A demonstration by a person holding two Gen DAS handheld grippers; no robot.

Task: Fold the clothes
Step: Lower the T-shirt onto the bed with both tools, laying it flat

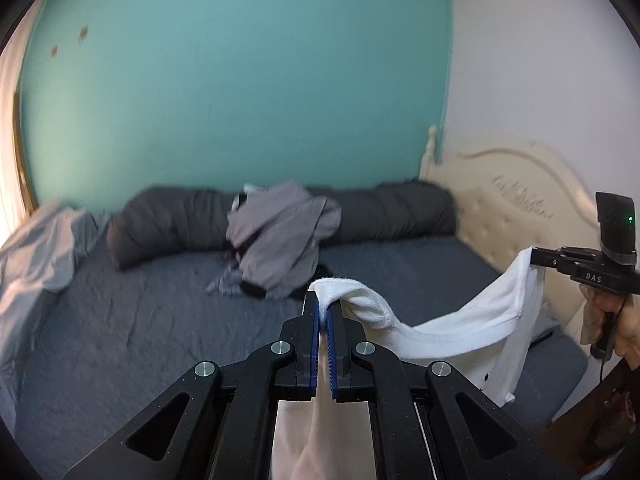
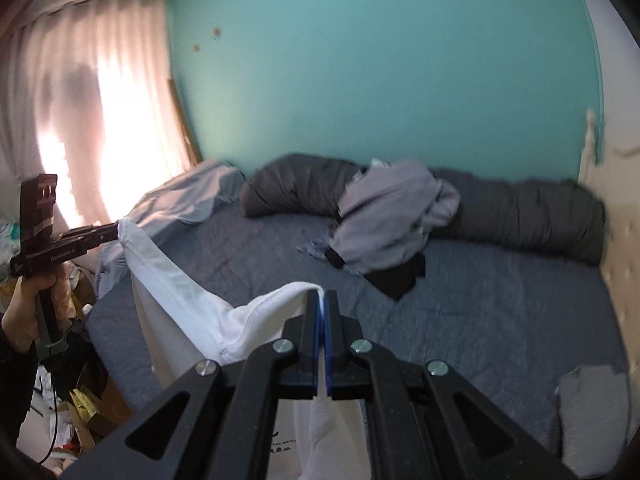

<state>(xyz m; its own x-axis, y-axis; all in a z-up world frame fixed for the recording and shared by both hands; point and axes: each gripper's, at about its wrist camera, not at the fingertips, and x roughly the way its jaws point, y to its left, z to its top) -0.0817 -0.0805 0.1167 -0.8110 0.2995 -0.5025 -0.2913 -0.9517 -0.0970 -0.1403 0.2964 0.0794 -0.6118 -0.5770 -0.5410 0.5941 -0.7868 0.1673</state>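
Observation:
A white garment (image 1: 452, 328) hangs stretched between both grippers above the bed's near edge. My left gripper (image 1: 323, 304) is shut on one top corner of it, the cloth bunched over its blue pads. My right gripper (image 2: 321, 300) is shut on the other top corner of the white garment (image 2: 192, 296). Each view shows the other gripper too: the right gripper (image 1: 534, 258) at the far right, the left gripper (image 2: 116, 232) at the far left, both pinching the cloth. The rest of the garment drops below the jaws out of sight.
The bed (image 1: 160, 332) has a blue-grey sheet. A pile of grey clothes (image 1: 280, 240) lies mid-bed against a dark rolled duvet (image 1: 172, 224). A cream headboard (image 1: 516, 208) stands right, a pale blanket (image 2: 176, 196) left, a grey cloth (image 2: 588, 412) near right. Clutter (image 2: 80, 400) covers the floor.

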